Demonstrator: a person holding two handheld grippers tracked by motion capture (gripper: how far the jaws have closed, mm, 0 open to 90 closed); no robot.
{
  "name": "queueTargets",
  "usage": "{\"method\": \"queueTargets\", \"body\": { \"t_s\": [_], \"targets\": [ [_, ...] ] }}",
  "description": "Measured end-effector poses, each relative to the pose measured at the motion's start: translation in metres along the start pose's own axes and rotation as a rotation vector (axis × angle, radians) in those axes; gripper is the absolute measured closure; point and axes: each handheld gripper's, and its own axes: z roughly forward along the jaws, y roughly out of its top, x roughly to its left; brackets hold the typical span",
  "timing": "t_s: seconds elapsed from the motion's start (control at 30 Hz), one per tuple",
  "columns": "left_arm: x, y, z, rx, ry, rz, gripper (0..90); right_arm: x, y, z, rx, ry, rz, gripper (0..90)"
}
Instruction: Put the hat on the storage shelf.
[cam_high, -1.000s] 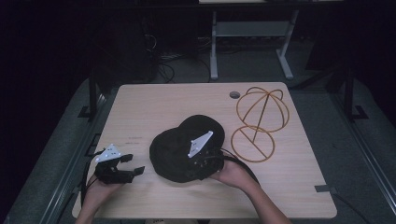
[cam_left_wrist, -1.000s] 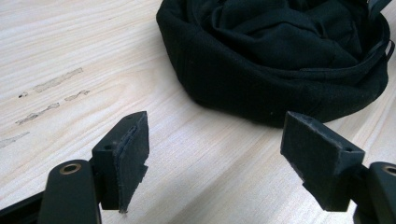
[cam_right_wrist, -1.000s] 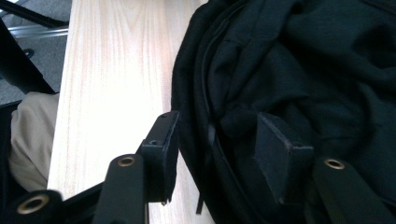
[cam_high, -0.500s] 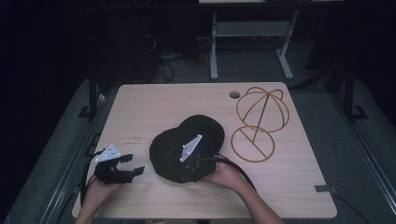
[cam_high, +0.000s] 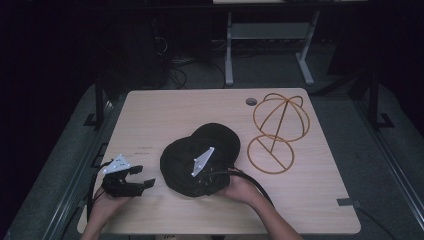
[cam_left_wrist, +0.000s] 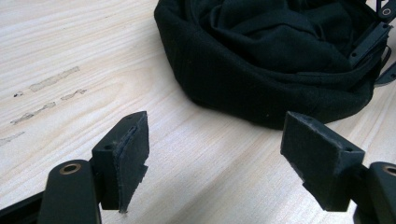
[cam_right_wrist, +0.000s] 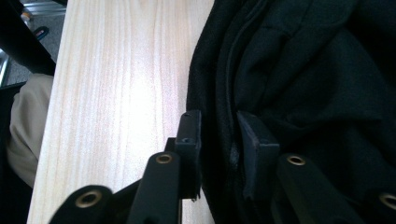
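Evidently a rim pinch on the black fabric cap, with the free hand waiting alongside.

Across the pale wooden counter (cam_high: 165, 115), the soft black fabric cap (cam_high: 186, 159) lay opening-up near the person's edge, with the gold wire dome-shaped hat stand (cam_high: 280, 129) just beside it on the right. The right hand-held gripper (cam_right_wrist: 218, 135) had its jaws nearly together across the cap's near rim, one jaw outside and one inside the fabric. The left hand-held gripper (cam_left_wrist: 215, 149) rested on the counter near the cap's left side, jaws wide apart and holding nothing. Doing this step well probably meant keeping the pinch deep over the stitched band so the cloth would not slip, and bringing the left jaws onto the opposite rim before any lift toward the stand.
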Motion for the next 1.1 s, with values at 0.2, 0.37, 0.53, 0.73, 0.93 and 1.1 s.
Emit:
{"method": "queueTargets", "body": {
  "t_s": [0.2, 0.37, 0.53, 0.73, 0.93, 1.1],
  "targets": [
    [0.0, 0.0, 0.0, 0.0, 0.001, 0.002, 23.5, -0.001, 0.0, 0.001, -0.005, 0.007, -0.003, 77.2],
    [0.0, 0.0, -0.001, 0.0, 0.001, -0.005, 23.5, 0.0, 0.001, 0.001, -0.023, 0.01, -0.007, 79.2],
    [0.0, 0.0, -0.001, -0.001, 0.001, -0.006, 23.5, 0.001, 0.003, 0.001, -0.029, 0.009, -0.011, 79.5],
    [0.001, 0.0, -0.001, -0.002, 0.003, -0.007, 23.5, 0.002, 0.005, -0.003, -0.051, 0.01, -0.004, 79.6],
    [0.001, -0.001, -0.002, -0.004, 0.005, -0.006, 23.5, 0.003, 0.007, -0.009, -0.075, 0.016, 0.012, 79.6],
    [0.001, -0.001, -0.001, -0.007, 0.003, -0.006, 23.5, 0.003, 0.01, -0.017, -0.106, 0.01, 0.008, 79.5]
  ]
}}
